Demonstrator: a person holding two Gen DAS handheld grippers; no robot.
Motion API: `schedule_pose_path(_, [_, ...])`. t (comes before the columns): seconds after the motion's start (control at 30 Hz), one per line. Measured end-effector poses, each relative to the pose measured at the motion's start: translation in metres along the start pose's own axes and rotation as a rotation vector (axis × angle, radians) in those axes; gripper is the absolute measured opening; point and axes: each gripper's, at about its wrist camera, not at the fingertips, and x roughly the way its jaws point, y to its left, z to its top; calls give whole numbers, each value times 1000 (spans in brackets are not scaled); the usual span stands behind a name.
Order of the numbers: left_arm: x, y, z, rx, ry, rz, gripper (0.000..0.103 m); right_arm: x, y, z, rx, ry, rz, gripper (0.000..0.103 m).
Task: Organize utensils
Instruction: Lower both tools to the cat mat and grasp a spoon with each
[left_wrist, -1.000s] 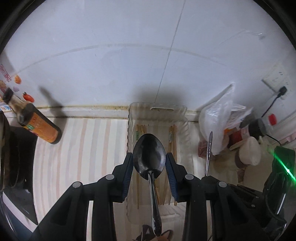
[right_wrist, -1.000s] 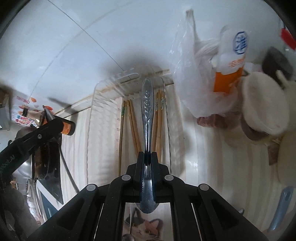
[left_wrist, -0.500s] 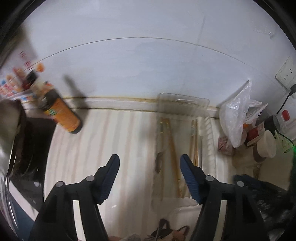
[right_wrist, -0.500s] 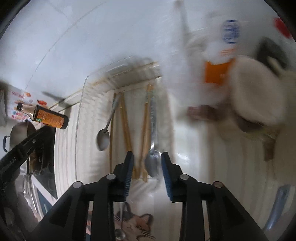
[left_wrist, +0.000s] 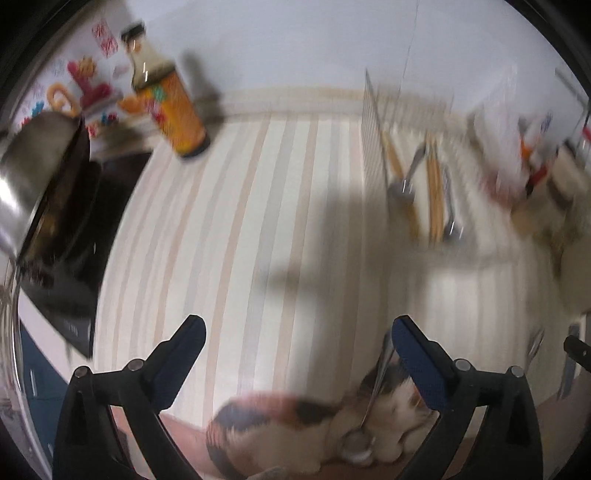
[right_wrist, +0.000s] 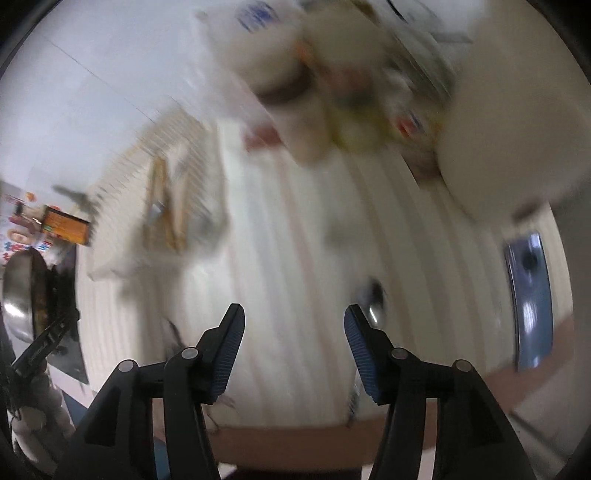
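The clear plastic tray sits at the upper right of the left wrist view, blurred. It holds wooden chopsticks and two metal spoons. My left gripper hangs over the striped cloth with its jaws opening wide and nothing between them. Another spoon lies on a cat-picture mat beside the right finger. In the right wrist view the tray is at the left. My right gripper is over bare cloth, its jaws opening and empty. A spoon lies just past its right finger.
A soy sauce bottle stands at the back left, with a pan on a black cooktop beside it. Jars, a plastic bag and a large white bowl crowd the back right. A blue flat object lies at the right.
Both grippers let go of their spoons, which now lie in the tray, and opened. The left swung left and toward the near edge; the right swung right, away from the tray.
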Motion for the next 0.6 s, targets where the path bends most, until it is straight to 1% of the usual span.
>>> schedule_pose_path(0.1, [17,-2,-31,20,65,-7,103,19,-20,-23,41,31,-31,58])
schedule_pose_path(0.2, [33,-8,-57,56,120,-3,102,40,-35,-31,80,43,-51,58])
schedule_pose_path(0.3, [43,-15,-75,83,178,-23,102,56,-42,-29,102,39,-70,58])
schedule_pose_path(0.4, [49,-25,-90,115,224,-76,102,69,-39,-23,78,28,-102,56])
schedule_pose_path(0.5, [53,-40,-104,174,255,-118,100,75,-31,-17,36,6,-143,44])
schedule_pose_path(0.53, [55,-46,-108,193,273,-132,99,76,-29,-15,28,2,-158,37])
schedule_pose_path(0.57, [58,-51,-111,209,285,-138,96,77,-27,-13,24,1,-167,33])
schedule_pose_path(0.6, [60,-56,-114,223,294,-143,95,78,-27,-11,20,-1,-179,31])
